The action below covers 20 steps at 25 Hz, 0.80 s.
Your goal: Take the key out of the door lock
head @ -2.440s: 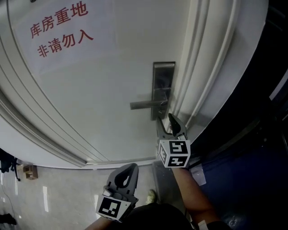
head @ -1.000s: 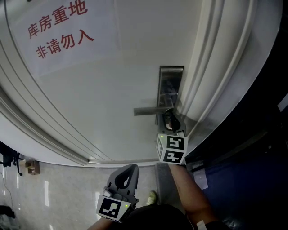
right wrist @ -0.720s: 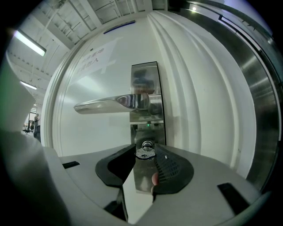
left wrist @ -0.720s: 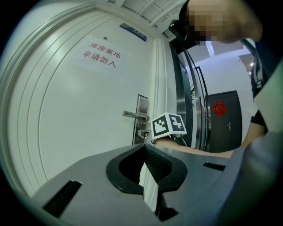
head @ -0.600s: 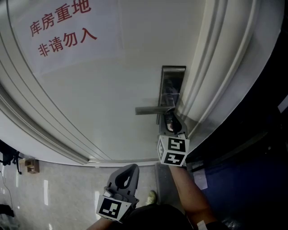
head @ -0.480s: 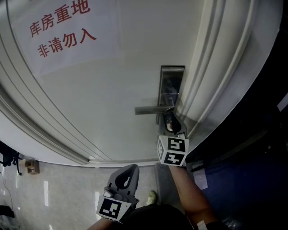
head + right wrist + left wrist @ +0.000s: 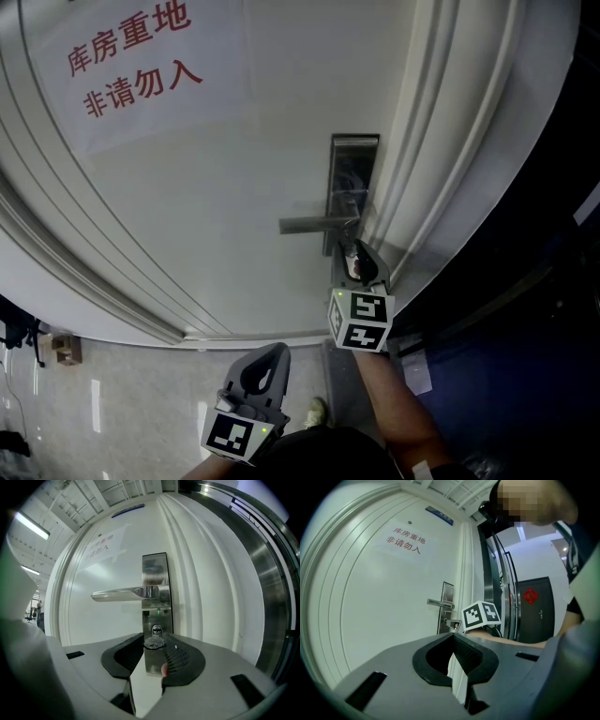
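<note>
The steel lock plate [image 7: 353,159] with its lever handle [image 7: 314,223] sits on the white door. My right gripper [image 7: 356,255] is just below the handle, at the plate's lower end. In the right gripper view the dark key head [image 7: 153,643] lies flat between the pads of my right gripper [image 7: 153,645], which grip it. The lock cylinder [image 7: 156,630] shows just above the key head; the key's blade is hidden, so I cannot tell how far it is in. My left gripper [image 7: 272,349] hangs low and apart from the door, shut on nothing, its tips [image 7: 453,635] meeting.
A paper sign with red characters [image 7: 131,66] is stuck on the door's upper left. The moulded door frame [image 7: 441,187] runs just right of the lock, with a dark metal surface beyond. Shiny floor tiles [image 7: 112,403] lie below. A dark door [image 7: 530,596] stands far right.
My right gripper reached the lock, then drew back slightly over the last half second, still holding the key head. The left gripper has stayed where it was.
</note>
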Tool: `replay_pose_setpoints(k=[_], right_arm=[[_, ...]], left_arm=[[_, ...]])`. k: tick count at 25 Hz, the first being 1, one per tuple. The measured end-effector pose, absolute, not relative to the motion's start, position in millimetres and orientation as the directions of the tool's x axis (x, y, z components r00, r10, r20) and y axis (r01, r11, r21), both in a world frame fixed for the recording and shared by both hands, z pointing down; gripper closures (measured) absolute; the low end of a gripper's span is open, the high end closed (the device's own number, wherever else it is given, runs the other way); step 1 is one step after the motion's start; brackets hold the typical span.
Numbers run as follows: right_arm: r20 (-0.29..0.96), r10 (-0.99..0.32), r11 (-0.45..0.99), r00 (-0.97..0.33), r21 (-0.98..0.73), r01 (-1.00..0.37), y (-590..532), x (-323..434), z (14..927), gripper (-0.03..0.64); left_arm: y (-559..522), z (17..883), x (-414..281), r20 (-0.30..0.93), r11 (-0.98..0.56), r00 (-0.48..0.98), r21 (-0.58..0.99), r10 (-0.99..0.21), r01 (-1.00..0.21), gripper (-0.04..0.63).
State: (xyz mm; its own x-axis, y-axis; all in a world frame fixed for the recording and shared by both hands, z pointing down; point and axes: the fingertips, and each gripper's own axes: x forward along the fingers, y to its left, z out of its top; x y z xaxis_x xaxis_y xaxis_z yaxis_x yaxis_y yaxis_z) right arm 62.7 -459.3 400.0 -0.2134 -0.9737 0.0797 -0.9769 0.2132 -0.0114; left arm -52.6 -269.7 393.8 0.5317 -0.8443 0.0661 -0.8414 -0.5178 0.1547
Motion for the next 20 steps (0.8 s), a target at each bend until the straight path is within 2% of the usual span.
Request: replay_pose_setpoints(k=[20], right_arm=[[0.022, -0.978, 0.206, -0.206, -0.029, -0.978, -370.4, 67.8, 381.9, 0.48]], left_arm=[[-208.3, 400.4, -49.1, 0.07, -0.577, 0.592, 0.158, -0.803, -0.801, 0.591]])
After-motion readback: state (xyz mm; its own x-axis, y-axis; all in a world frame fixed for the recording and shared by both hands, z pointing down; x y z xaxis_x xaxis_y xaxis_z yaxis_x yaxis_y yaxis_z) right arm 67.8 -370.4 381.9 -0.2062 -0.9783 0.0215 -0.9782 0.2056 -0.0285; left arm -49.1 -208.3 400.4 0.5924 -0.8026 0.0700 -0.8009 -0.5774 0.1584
